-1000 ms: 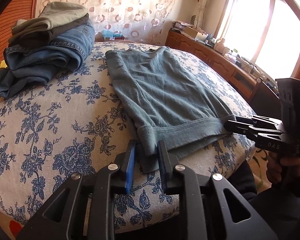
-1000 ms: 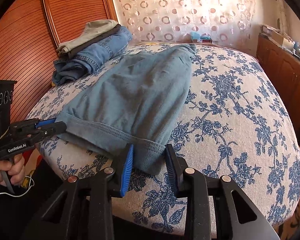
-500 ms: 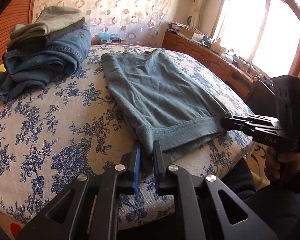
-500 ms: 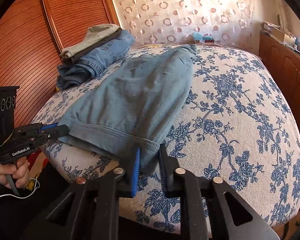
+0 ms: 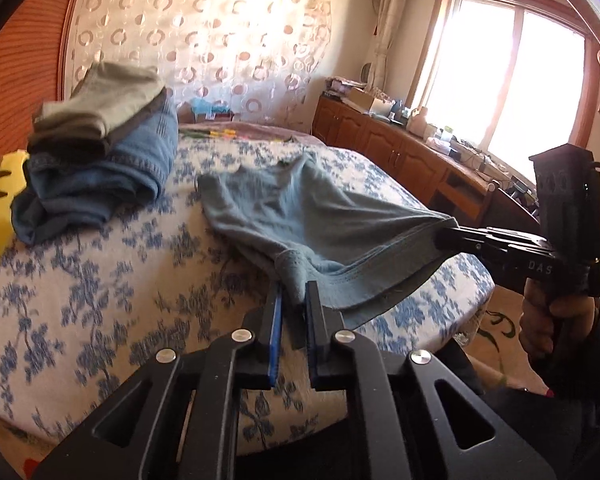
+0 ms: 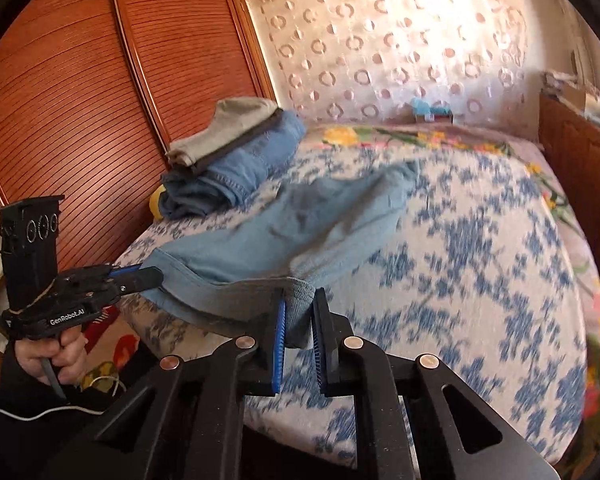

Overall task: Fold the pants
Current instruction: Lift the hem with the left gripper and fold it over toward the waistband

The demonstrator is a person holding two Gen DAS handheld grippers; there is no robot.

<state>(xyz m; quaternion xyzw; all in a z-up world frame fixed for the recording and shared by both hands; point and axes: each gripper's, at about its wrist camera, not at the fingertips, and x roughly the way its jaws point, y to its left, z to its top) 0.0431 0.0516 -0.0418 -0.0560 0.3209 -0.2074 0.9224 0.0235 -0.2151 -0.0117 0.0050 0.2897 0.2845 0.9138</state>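
Grey-blue pants (image 5: 312,216) lie lengthwise on the flowered bed cover (image 5: 100,280), with the near hem lifted off the bed. My left gripper (image 5: 294,292) is shut on the hem's left corner, cloth pinched between its pads. My right gripper (image 5: 446,236) grips the other corner at the right, and the hem hangs stretched between the two. In the right wrist view the pants (image 6: 320,224) run away from my right gripper (image 6: 300,300), which is shut on a bunched corner. My left gripper (image 6: 152,276) holds the far corner at the left.
A stack of folded jeans and grey clothes (image 5: 100,152) sits at the bed's far left, beside the wooden wardrobe doors (image 6: 80,100). A wooden cabinet (image 5: 400,152) with clutter runs under the window at the right. A patterned rug (image 6: 112,352) lies beside the bed.
Both grippers closed on the hem corners and then rose, lifting the near end of the pants off the bed. The far end still lies on the cover.
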